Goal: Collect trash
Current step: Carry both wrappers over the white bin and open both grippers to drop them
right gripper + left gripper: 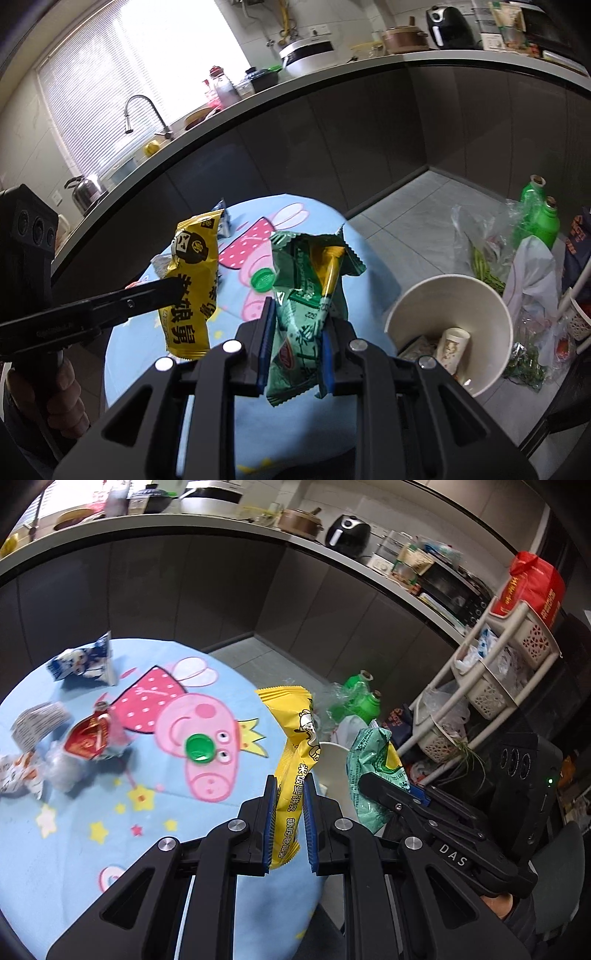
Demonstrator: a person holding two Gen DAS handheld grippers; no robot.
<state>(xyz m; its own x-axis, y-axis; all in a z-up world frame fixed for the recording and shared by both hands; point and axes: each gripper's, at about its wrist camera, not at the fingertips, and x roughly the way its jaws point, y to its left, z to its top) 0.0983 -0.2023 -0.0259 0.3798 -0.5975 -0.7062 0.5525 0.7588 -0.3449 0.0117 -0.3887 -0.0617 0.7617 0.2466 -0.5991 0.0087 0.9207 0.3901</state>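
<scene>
My left gripper [290,786] is shut on a yellow snack wrapper [295,760] and holds it upright above the round table's right edge; it also shows in the right wrist view [192,280]. My right gripper [297,314] is shut on a green snack wrapper [310,295], also seen in the left wrist view [369,768]. A white bin [491,325] stands on the floor right of the table, with a paper cup [454,347] inside. On the blue cartoon tablecloth [74,830] lie a green bottle cap [199,747], a red wrapper [90,738], a blue-white packet [83,662] and crumpled wrappers [26,771].
Two green bottles [539,218] and plastic bags [528,280] sit on the floor beyond the bin. A white basket shelf [491,672] stands at the right. A long dark kitchen counter [221,524] with appliances runs behind the table.
</scene>
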